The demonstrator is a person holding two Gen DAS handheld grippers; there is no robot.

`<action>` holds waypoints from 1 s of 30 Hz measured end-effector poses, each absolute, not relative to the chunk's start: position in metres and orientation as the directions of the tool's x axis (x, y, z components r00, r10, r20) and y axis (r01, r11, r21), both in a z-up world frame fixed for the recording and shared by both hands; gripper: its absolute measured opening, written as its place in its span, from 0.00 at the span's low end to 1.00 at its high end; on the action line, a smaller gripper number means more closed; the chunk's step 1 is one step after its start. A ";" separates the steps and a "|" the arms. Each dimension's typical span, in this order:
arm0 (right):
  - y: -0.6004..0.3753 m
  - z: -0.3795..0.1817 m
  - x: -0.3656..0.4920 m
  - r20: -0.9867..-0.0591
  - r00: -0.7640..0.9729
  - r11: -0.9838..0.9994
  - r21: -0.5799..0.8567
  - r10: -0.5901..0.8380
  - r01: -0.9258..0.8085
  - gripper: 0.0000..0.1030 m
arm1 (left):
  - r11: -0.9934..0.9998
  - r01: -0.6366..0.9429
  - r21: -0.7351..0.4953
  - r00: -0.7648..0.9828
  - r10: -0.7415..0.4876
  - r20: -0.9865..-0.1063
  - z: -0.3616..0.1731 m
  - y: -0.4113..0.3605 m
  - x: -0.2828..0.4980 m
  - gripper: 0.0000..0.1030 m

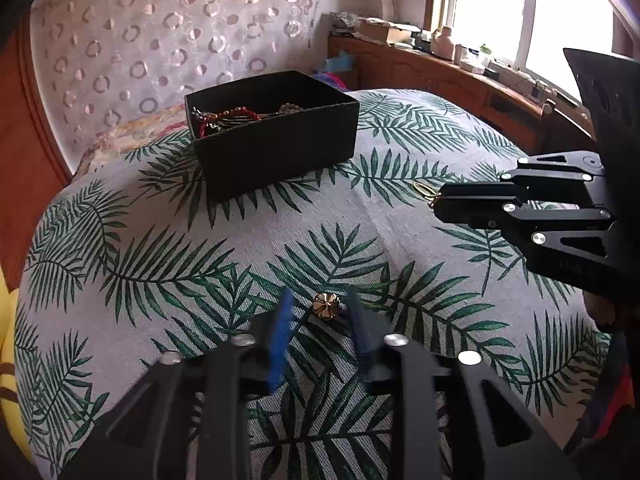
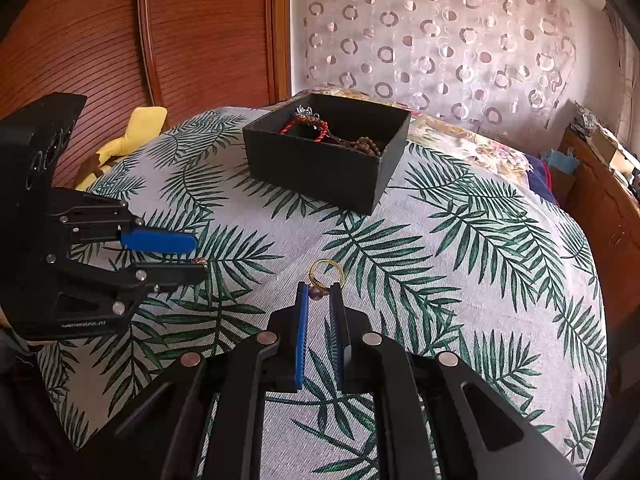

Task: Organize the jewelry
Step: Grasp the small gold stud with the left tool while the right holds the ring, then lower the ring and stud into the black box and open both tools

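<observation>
A bed covered with a grey cloth [image 1: 248, 216] printed with green palm leaves fills most of both views, and behind it hangs a pale curtain [image 2: 440, 32] with a pattern of rings. At the far part of the cloth stands an open black box [image 1: 276, 148], and inside it lie a red cord bracelet [image 2: 304, 126], a string of brown beads [image 2: 368, 144] and a small silver piece [image 2: 306, 112], all close together near the back wall of the box. The left gripper [image 1: 320, 308] is low over the cloth in the near part, with its two blue fingers [image 1: 282, 336] spread apart; between the fingertips, on the cloth, lies a small round gold-coloured ornament [image 1: 327, 304], and neither finger seems to touch it. The right gripper [image 2: 319, 294] is also low over the cloth, to the right side and well apart from the box. Its fingers [image 2: 302, 332] are narrowly apart and their tips are at both sides of the decorated part of a gold ring [image 2: 327, 274]; the band of the ring stands out beyond the tips. I cannot tell surely if the pads already press on the ring or are only just beside it.
</observation>
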State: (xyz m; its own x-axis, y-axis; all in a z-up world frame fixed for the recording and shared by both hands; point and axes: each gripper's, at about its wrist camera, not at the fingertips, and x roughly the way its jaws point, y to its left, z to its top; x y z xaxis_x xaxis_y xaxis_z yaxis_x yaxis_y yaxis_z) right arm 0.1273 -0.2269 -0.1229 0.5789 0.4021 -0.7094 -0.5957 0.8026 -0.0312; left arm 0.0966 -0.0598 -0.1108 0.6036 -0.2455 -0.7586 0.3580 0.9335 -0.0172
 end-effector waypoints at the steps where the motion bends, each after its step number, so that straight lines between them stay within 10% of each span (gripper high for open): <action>1: -0.227 -0.123 0.127 -0.709 0.579 0.803 -0.030 0.403 -0.595 0.11 | 0.931 0.364 -0.023 0.601 -0.253 -0.758 -0.111 -0.060 0.096 0.14; 30: -0.190 -0.075 0.222 -0.662 0.624 0.824 -0.014 0.416 -0.566 0.12 | 0.955 0.296 -0.004 0.711 -0.223 -0.667 -0.055 -0.040 0.139 0.14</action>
